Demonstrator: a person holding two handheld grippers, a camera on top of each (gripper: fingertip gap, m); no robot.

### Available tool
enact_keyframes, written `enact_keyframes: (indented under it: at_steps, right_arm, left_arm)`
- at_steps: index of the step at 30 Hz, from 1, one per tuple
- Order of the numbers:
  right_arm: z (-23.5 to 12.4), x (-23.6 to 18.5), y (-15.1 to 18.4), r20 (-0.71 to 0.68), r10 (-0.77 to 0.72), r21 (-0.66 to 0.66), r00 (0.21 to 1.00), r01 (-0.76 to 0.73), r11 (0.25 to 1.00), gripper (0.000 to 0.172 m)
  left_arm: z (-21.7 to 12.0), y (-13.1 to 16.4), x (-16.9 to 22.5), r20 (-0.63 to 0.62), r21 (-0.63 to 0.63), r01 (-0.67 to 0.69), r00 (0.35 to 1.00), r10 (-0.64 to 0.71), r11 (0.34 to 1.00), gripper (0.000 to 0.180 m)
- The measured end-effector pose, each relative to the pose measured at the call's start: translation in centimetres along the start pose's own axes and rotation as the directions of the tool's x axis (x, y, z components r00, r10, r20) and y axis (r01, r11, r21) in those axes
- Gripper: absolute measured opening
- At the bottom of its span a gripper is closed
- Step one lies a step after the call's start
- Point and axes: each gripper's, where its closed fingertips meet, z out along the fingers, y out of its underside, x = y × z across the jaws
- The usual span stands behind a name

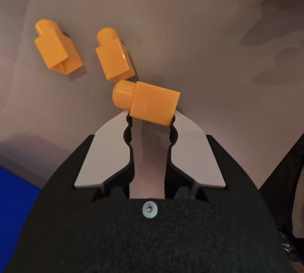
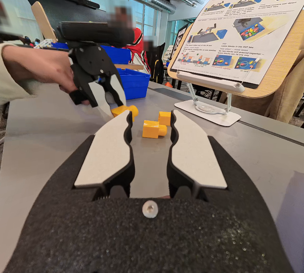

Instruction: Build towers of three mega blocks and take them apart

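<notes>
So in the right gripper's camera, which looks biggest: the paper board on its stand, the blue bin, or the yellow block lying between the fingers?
1. Paper board on its stand: largest.
2. Blue bin: middle.
3. Yellow block lying on the table: smallest.

The bin sits farther from the camera than the block, so its true lead is likely greater than it looks.

Grey table [image 2: 213,158] w/ two loose yellow blocks [image 2: 153,129], blue bin [image 2: 134,83], white doc stand [image 2: 209,113].

Left wrist camera looked steeply down, close over the grey table [image 1: 213,51]. Right wrist camera sat low, facing across it. Both views shared three orange blocks [image 2: 153,129].
</notes>
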Motion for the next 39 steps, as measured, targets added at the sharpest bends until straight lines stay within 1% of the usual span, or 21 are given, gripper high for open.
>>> enact_keyframes:
  at_steps: [3, 5, 7, 13, 19, 21, 23, 26, 28, 30, 31, 32, 33, 35, 36, 37, 38, 39]
  right_arm:
    - [0.0, 0.0, 0.0, 0.0, -0.004, 0.0, 1.0, 0.004, 1.0, 0.044]
    - [0.0, -0.1, 0.0, 0.002, -0.003, -0.001, 1.0, 0.003, 1.0, 0.044]
    - [0.0, -0.1, 0.0, 0.003, -0.004, -0.002, 1.0, 0.004, 1.0, 0.044]
    - [0.1, -0.3, 0.1, 0.008, -0.015, -0.008, 1.0, 0.015, 1.0, 0.044]
    - [0.0, -0.3, 0.0, 0.007, -0.014, -0.007, 1.0, 0.015, 1.0, 0.044]
    - [0.0, -0.2, 0.0, 0.006, -0.012, -0.005, 1.0, 0.012, 1.0, 0.044]
    - [0.0, -0.3, 0.0, 0.005, -0.013, -0.005, 1.0, 0.013, 1.0, 0.044]
    - [0.0, -0.3, 0.0, 0.004, -0.02, -0.007, 1.0, 0.02, 1.0, 0.044]
    - [0.1, -0.3, 0.1, 0.001, -0.023, -0.011, 1.0, 0.023, 1.0, 0.044]
    - [0.3, -0.1, 0.2, -0.01, -0.015, -0.018, 1.0, 0.015, 1.0, 0.044]
    - [0.5, 0.0, 0.3, -0.018, -0.011, -0.03, 1.0, 0.01, 0.999, 0.045]
    - [0.8, 0.2, 0.6, -0.032, -0.013, -0.066, 0.999, 0.011, 0.998, 0.045]
    - [1.2, 0.6, 1.1, -0.058, -0.005, -0.136, 0.998, -0.003, 0.991, 0.046]
    - [2.2, 0.8, 2.2, -0.098, 0.086, -0.303, 0.991, -0.112, 0.947, 0.049]
    - [2.8, 0.1, 3.0, -0.09, 0.148, -0.402, 0.985, -0.172, 0.899, 0.048]
    - [3.3, -0.7, 3.9, -0.079, 0.183, -0.526, 0.98, -0.197, 0.827, 0.048]
    - [3.8, -1.3, 4.8, -0.076, 0.186, -0.634, 0.98, -0.191, 0.749, 0.047]
    - [4.3, -1.6, 5.2, -0.082, 0.178, -0.7, 0.981, -0.184, 0.69, 0.047]
  left_arm:
    - [1.6, -1.5, 0.6, -0.017, -0.002, -0.01, 1.0, 0.01, 1.0, 0.043]
    - [2.6, -1.9, 1.2, -0.042, -0.023, -0.012, 0.999, 0.011, 1.0, 0.043]
    - [3.4, -2.3, 1.5, -0.038, -0.024, -0.008, 0.999, 0.008, 1.0, 0.043]
    - [5.0, -2.3, 1.7, -0.018, -0.057, 0.046, 0.999, -0.047, 0.997, 0.043]
    - [5.2, -2.5, 1.8, -0.024, -0.014, 0.09, 0.996, -0.09, 0.996, 0.044]
    - [4.5, -2.3, 2.1, -0.042, 0.027, 0.12, 0.992, -0.118, 0.992, 0.061]
    - [3.0, -2.0, 2.4, -0.069, 0.112, 0.166, 0.985, -0.159, 0.98, 0.067]
    - [0.2, -0.9, 2.8, -0.129, 0.281, 0.264, 0.963, -0.236, 0.923, 0.073]
    - [-1.6, -0.4, 3.3, -0.202, 0.414, 0.34, 0.939, -0.279, 0.844, 0.074]
    - [-3.1, 0.4, 4.1, -0.288, 0.48, 0.409, 0.909, -0.301, 0.776, 0.082]
    - [-3.8, 0.9, 4.1, -0.306, 0.519, 0.444, 0.895, -0.325, 0.731, 0.083]
    - [-4.3, 1.5, 4.0, -0.32, 0.557, 0.466, 0.884, -0.339, 0.687, 0.084]
    - [-4.6, 2.0, 3.9, -0.33, 0.579, 0.481, 0.877, -0.35, 0.659, 0.084]
    - [-4.9, 3.3, 2.6, -0.296, 0.599, 0.505, 0.861, -0.414, 0.621, 0.084]
    - [-5.2, 3.7, 1.8, -0.263, 0.609, 0.501, 0.859, -0.439, 0.615, 0.083]
    - [-5.5, 4.0, 1.1, -0.224, 0.624, 0.489, 0.859, -0.46, 0.609, 0.08]
    - [-5.8, 4.2, 0.5, -0.184, 0.64, 0.471, 0.861, -0.474, 0.607, 0.08]
    - [-6.0, 4.4, 0.2, -0.147, 0.647, 0.453, 0.863, -0.483, 0.613, 0.079]
